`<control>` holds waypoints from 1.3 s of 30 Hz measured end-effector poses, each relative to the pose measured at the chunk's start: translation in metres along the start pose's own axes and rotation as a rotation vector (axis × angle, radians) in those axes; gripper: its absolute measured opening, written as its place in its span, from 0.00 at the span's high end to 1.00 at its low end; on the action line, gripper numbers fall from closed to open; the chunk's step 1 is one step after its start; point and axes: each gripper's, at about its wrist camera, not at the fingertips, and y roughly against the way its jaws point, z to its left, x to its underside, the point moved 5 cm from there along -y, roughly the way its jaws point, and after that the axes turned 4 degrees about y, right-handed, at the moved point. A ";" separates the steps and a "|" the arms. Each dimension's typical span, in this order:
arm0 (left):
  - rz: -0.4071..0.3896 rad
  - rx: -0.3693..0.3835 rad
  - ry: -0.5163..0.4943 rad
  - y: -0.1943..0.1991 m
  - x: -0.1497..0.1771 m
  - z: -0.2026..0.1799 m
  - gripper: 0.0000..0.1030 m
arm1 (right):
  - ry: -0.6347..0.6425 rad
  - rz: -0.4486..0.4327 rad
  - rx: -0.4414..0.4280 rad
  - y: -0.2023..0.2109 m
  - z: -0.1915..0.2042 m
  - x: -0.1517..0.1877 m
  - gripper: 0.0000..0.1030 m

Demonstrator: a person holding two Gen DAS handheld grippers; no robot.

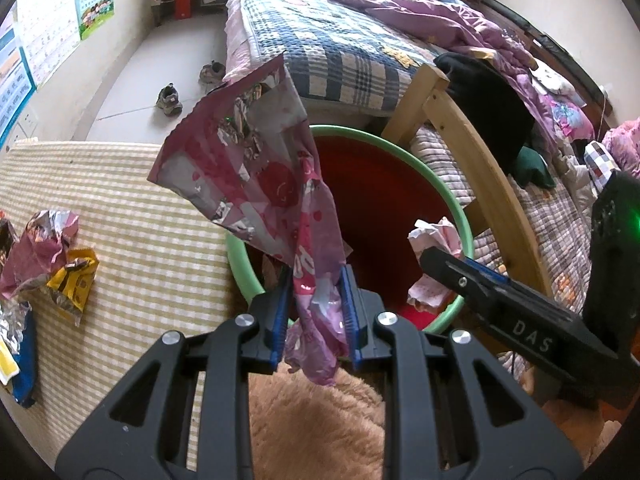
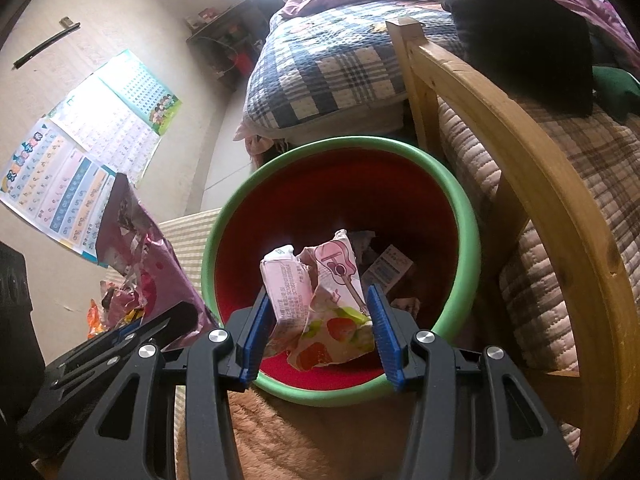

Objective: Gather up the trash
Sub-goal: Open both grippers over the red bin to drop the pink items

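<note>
Landmark: the green-rimmed red bin [image 1: 466,216], standing at the foot of a curved wooden bed rail [image 1: 480,168]. Far left of the bin, on a striped beige mat [image 1: 132,216], loose trash lies in a cluster: a crumpled pink foil wrapper [image 1: 36,252], a yellow wrapper [image 1: 74,284] touching it, and a blue-and-white packet [image 1: 20,364] nearer the frame edge. Two small shoes [image 1: 170,98] sit on the floor beyond the mat, well apart from the bin. At the bin's left rim, the left gripper [image 1: 316,312] has its blue-padded fingers [image 1: 280,312] drawn narrow, pinched on the lower end of a large pink snack bag [image 1: 256,160]; the bag stands up above the fingers, and most of it overlaps the bin's left edge. Over the bin's mouth, toward its near rim, the right gripper [image 2: 320,328] holds a crumpled pink carton with a guitar and strawberry print [image 2: 332,304] between moderately spread fingers [image 2: 382,332]; the carton hangs above the red interior. Deeper inside the bin, other paper scraps [image 2: 390,268] rest against the far wall. Right of the bin: the bed rail, quilted checked bedding [image 2: 568,200], and a black garment [image 2: 520,40] draped over it.
</note>
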 end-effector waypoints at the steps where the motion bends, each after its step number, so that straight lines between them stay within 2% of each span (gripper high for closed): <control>1: 0.001 0.000 -0.005 -0.001 -0.001 -0.001 0.77 | -0.001 -0.001 0.002 0.000 0.000 0.000 0.55; 3: 0.005 0.002 -0.013 -0.003 -0.003 -0.004 0.72 | -0.002 -0.003 0.005 0.001 0.000 -0.001 0.55; 5: -0.008 0.002 -0.011 -0.002 -0.005 -0.004 0.38 | -0.004 -0.005 0.010 0.001 -0.001 -0.002 0.53; 7: -0.042 0.003 0.001 0.003 -0.005 -0.001 0.37 | -0.020 -0.007 0.006 0.002 -0.003 -0.003 0.49; 14: -0.046 -0.011 0.052 0.018 0.009 0.022 0.33 | -0.014 -0.008 0.008 0.003 0.003 -0.002 0.48; 17: -0.068 -0.069 0.081 0.034 0.021 0.051 0.30 | 0.001 -0.006 0.006 0.003 0.009 -0.002 0.48; 21: -0.106 -0.165 0.173 0.060 0.034 0.108 0.30 | 0.027 0.000 0.002 0.001 0.022 0.000 0.48; 27: -0.180 -0.347 0.458 0.112 0.065 0.231 0.30 | 0.078 0.028 -0.010 -0.007 0.047 0.010 0.47; 29: -0.181 -0.381 0.556 0.123 0.077 0.265 0.30 | 0.104 0.040 -0.019 -0.010 0.059 0.015 0.47; 32: -0.169 -0.411 0.618 0.128 0.089 0.294 0.30 | 0.136 0.060 -0.032 -0.014 0.074 0.022 0.47; 36: -0.123 -0.407 0.620 0.117 0.098 0.307 0.31 | 0.178 0.074 -0.047 -0.015 0.091 0.028 0.47; 38: -0.096 -0.398 0.596 0.108 0.098 0.306 0.51 | 0.189 0.071 -0.049 -0.013 0.096 0.028 0.47; 39: -0.100 -0.384 0.591 0.106 0.097 0.305 0.55 | 0.192 0.069 -0.050 -0.012 0.097 0.028 0.47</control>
